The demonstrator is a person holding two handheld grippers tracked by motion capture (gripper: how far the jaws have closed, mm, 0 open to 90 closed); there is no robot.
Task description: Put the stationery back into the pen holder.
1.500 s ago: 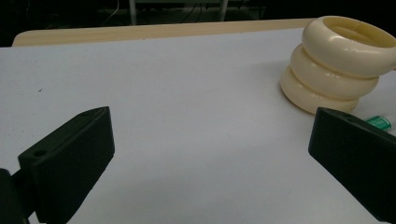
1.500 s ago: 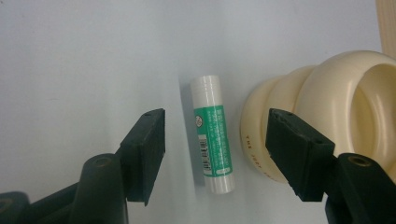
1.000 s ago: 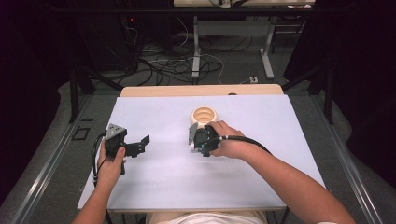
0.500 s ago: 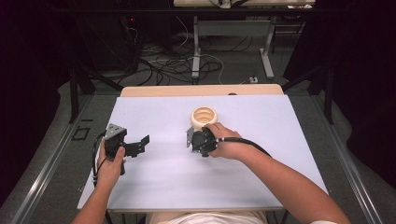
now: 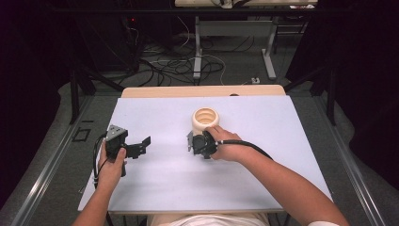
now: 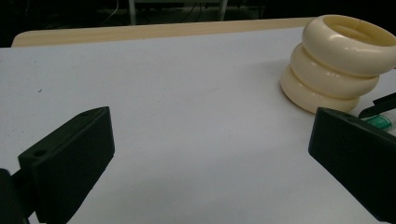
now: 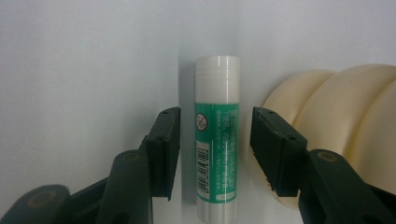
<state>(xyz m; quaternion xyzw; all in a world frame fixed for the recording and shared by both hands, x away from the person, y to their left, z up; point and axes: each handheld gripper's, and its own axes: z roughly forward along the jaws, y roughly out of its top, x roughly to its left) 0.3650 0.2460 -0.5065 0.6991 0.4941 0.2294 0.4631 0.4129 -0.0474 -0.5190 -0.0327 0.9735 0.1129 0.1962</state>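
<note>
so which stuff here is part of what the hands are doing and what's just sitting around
In the job:
- glue stick, lying on the table between the right gripper jaws, which have just been closing, gaps still on both sides
- cream ribbed holder, right beside it

Just about:
- left gripper, open, held over bare table
- cables on floor

green-and-white glue stick (image 7: 217, 135), cream ringed holder (image 5: 205, 118)

Left gripper (image 5: 141, 147) held low at left-centre of the high view, jaws spread wide, left hand (image 5: 112, 165) wrapped round its body, forearm entering from the bottom edge. Right gripper (image 5: 192, 142) at frame centre under the right hand (image 5: 226, 147), jaws just been closing, gaps remaining on both sides.
</note>
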